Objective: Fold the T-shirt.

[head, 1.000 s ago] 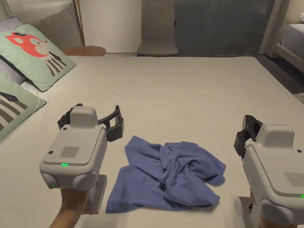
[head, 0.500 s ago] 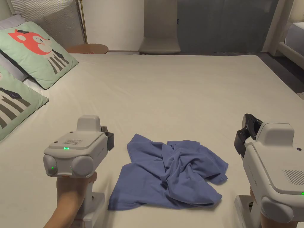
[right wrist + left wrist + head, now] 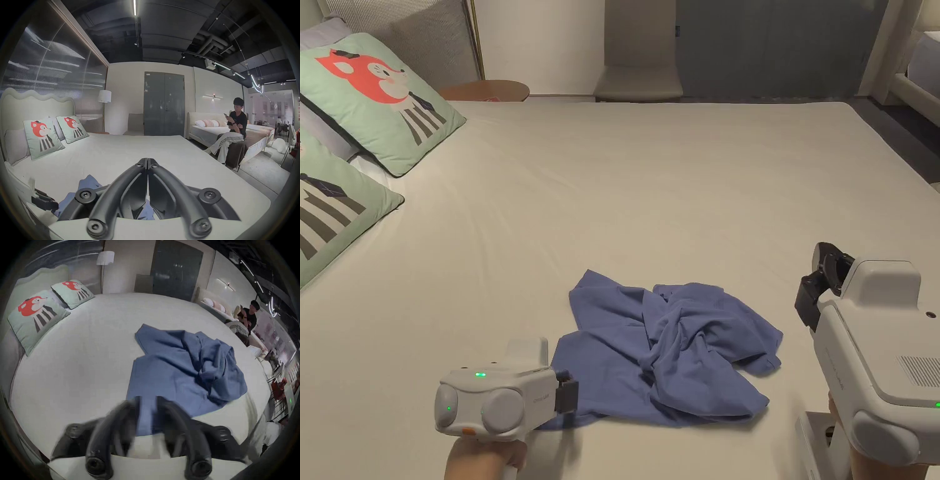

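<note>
Bedroom showroom, pale walls, dark exposed ceiling. Large bed (image 3: 675,175) with plain off-white sheet fills the head view; wavy cream headboard (image 3: 32,100) at its far left.

Item 1: blue T-shirt (image 3: 669,356), crumpled and twisted at its middle, lying on the near part of the bed, between the two grippers. One lower corner spread flat toward the left gripper.

Item 2: left gripper (image 3: 565,397), grey-white housing with green lights, held low over the sheet at the shirt's near-left corner. In the left gripper view its dark fingers (image 3: 131,410) are blurred and stand apart, one on each side of a strip of blue fabric at the hem; whether they press on the cloth cannot be told.

Item 3: right gripper (image 3: 147,162), held to the right of the shirt, clear of it. Fingers closed tip to tip, nothing between them.

Item 4: two green cushions with a red fox print, one (image 3: 381,100) farther, one (image 3: 331,212) nearer, at the head of the bed on the left.

Item 5: floor lamp (image 3: 104,97) with white shade beside the headboard; dark double door (image 3: 164,104) on the far wall; upholstered chair (image 3: 637,75) beyond the bed.

Item 6: second bed (image 3: 211,129) off to the right, a person (image 3: 233,129) seated on its edge
</note>
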A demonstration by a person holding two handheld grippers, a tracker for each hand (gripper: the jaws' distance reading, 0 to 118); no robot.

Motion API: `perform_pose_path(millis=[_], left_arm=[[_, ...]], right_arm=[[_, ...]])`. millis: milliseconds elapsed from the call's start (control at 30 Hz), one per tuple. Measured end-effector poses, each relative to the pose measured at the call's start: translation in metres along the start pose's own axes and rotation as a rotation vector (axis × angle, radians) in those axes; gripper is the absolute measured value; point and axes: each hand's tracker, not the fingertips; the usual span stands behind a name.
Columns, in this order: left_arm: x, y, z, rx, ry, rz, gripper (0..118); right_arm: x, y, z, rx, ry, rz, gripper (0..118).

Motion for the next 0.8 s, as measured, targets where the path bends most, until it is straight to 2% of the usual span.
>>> perform_pose_path(millis=[33, 100, 200, 233, 267, 367, 400, 533, 667, 800], left_arm=[[0.002, -0.001, -0.002, -0.008, 0.005, -0.011, 52], [0.007, -0.005, -0.004, -0.014, 0.020, -0.034, 78], [0.012, -0.008, -0.012, -0.027, 0.036, -0.045, 78], [0.012, -0.009, -0.016, -0.036, 0.037, -0.043, 77], [0.013, -0.011, -0.020, -0.051, 0.033, -0.033, 70], [0.015, -0.018, -0.029, -0.107, -0.019, 0.005, 13], [0.016, -0.020, -0.031, -0.113, -0.037, 0.015, 4], [0.020, -0.019, -0.028, -0.091, -0.016, -0.011, 3], [0.010, -0.013, -0.013, -0.025, -0.085, 0.067, 2], [0.006, 0.002, 0.012, 0.081, -0.155, 0.067, 2]], right_arm=[[0.000, -0.001, 0.000, -0.002, 0.001, 0.002, 1], [-0.001, -0.001, 0.000, -0.007, 0.004, 0.005, 1], [-0.001, -0.003, -0.001, -0.011, 0.005, 0.006, 1], [-0.001, -0.004, -0.002, -0.013, 0.006, 0.005, 1], [0.000, -0.005, -0.002, -0.015, 0.006, 0.004, 1], [-0.003, 0.001, 0.005, -0.020, 0.004, 0.006, 1], [-0.003, 0.001, 0.005, -0.023, 0.003, 0.006, 1], [0.002, -0.007, -0.002, -0.041, -0.001, 0.003, 1], [0.004, -0.010, -0.008, -0.082, -0.003, -0.019, 1], [0.015, -0.026, -0.048, -0.235, 0.010, -0.059, 4]])
